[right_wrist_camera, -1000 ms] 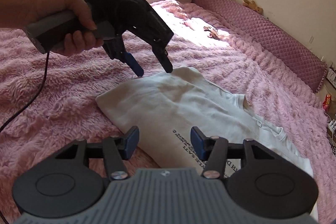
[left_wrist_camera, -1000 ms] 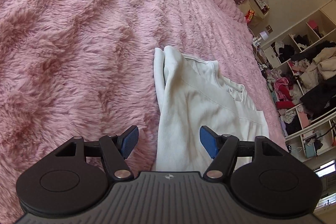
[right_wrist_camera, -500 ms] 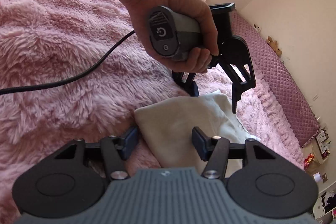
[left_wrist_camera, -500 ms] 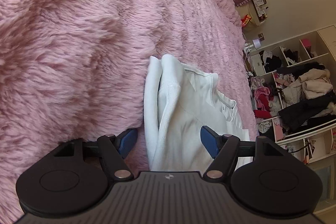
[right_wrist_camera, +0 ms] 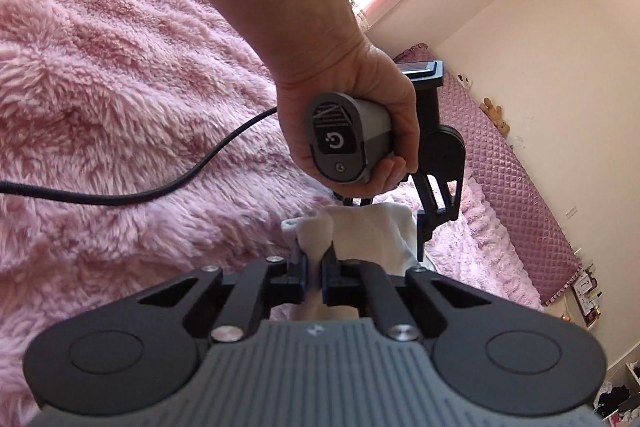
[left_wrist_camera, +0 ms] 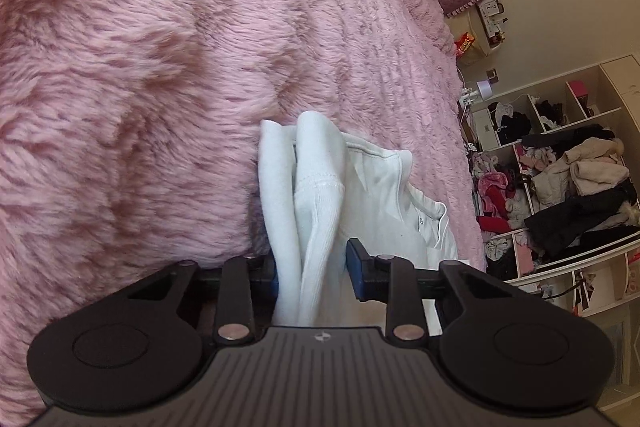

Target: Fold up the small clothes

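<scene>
My left gripper (left_wrist_camera: 312, 273) and my right gripper (right_wrist_camera: 314, 267) have both just been closing and are each clamped on bunched edges of the white shirt (left_wrist_camera: 372, 195), which lies on the pink fluffy blanket (left_wrist_camera: 140, 87). From my right wrist, my left hand (right_wrist_camera: 360, 123) at 12 o'clock hides most of the shirt, a black cable (right_wrist_camera: 160, 187) trailing off toward 9 o'clock. The handle's label is too blurred to read; cluttered shelves (left_wrist_camera: 560, 187) at 3 o'clock are cut off.

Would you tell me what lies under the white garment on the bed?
The white garment lies on the fluffy pink blanket, which shows all around it. Whatever sits directly beneath the cloth is covered.
</scene>
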